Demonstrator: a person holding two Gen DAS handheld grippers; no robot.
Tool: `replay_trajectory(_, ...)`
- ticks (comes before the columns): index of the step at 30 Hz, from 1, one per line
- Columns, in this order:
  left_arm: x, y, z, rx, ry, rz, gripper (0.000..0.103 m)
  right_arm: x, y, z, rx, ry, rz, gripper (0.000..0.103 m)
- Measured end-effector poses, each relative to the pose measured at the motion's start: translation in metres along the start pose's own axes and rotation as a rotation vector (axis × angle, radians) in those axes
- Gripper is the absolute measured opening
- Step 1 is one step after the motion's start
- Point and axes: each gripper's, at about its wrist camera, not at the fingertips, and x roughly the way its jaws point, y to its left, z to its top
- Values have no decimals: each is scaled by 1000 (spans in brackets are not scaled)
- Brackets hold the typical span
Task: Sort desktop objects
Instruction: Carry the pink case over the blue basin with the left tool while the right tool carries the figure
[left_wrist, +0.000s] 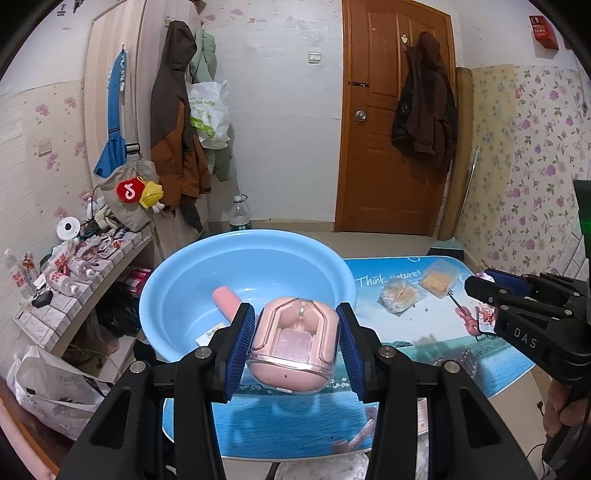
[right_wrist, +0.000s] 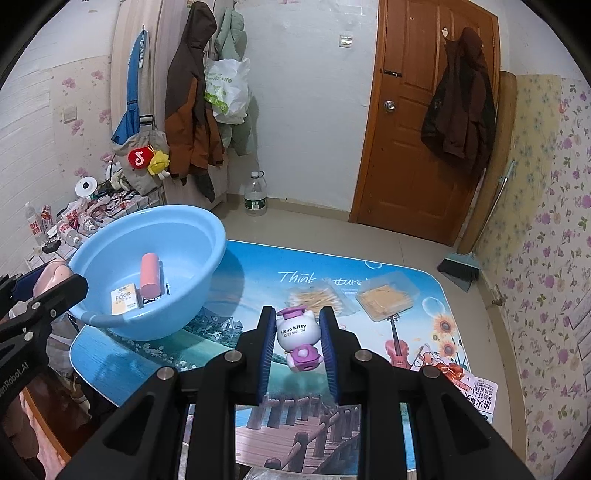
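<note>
Left gripper (left_wrist: 295, 345) jaws pinch the pink mouse (left_wrist: 293, 349) beside the basin (left_wrist: 166, 273); right gripper (right_wrist: 298, 341) jaws pinch the Hello Kitty toy (right_wrist: 297, 338)

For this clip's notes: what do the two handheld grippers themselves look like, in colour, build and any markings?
Both match: the left gripper and right gripper have matte black angular plastic linkages with round silver pivot pins and ribbed blue pads on the fingers. Seen from the other camera, the right one bears white "DAS" lettering; the left shows partial text ending "Robot.AI". No sleeves visible.

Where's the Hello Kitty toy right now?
In the right wrist view, the Hello Kitty toy sits between the right gripper pads, above the table mat, right of the blue basin.
</note>
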Motion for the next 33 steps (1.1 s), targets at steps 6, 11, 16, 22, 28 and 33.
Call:
replay_trajectory(6,-4,-2,0,3,-7,-2,43,-6,-1,1,7,-11,2,25)
replay_trajectory(11,-6,0,1,4,-8,7,43,-9,-3,0,15,-17,7,25)
replay_trajectory(16,-7,5,1,-4,-11,17,43,-8,1,0,12,-14,13,25)
replay_trajectory(22,-3,15,0,-10,-3,33,43,-4,9,4,-4,-16,24,25)
replay_trajectory(28,-3,32,4,-26,-12,59,43,0,22,14,-22,-25,43,25)
replay_trajectory(33,-1,45,9,-35,-14,74,43,1,36,25,-40,-41,61,25)
